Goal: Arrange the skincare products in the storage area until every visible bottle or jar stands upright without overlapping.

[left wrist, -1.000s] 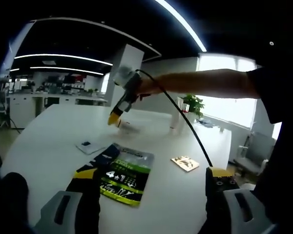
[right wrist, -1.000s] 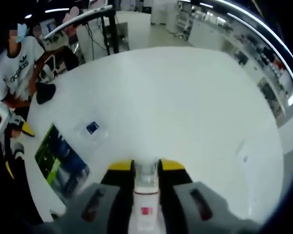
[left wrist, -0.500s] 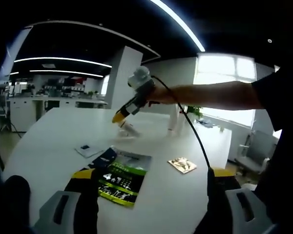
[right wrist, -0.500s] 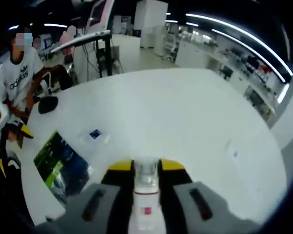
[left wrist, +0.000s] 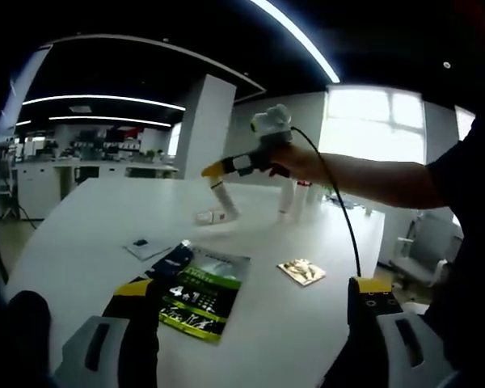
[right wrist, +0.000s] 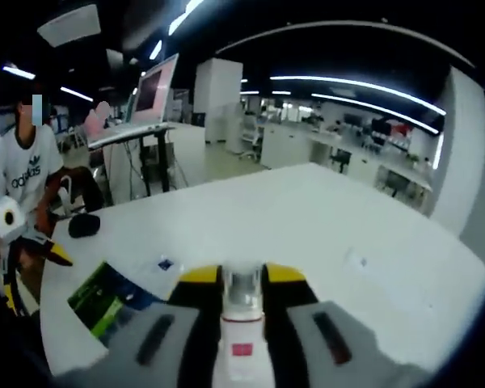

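Holding one white bottle (right wrist: 241,335) clamped in your right gripper (right wrist: 242,279), left gripper (left wrist: 250,323) spread empty, you leave the lying tube (left wrist: 212,216) unrighted.

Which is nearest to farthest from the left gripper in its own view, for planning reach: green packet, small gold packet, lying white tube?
1. Green packet, just ahead of the left gripper, toward its left jaw.
2. Small gold packet, farther, right side.
3. Lying white tube, farthest, mid-table.

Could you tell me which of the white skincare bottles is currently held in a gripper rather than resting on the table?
The white bottle with the clear cap, clamped between the right gripper jaws; the bottles near the window stand on the white table.
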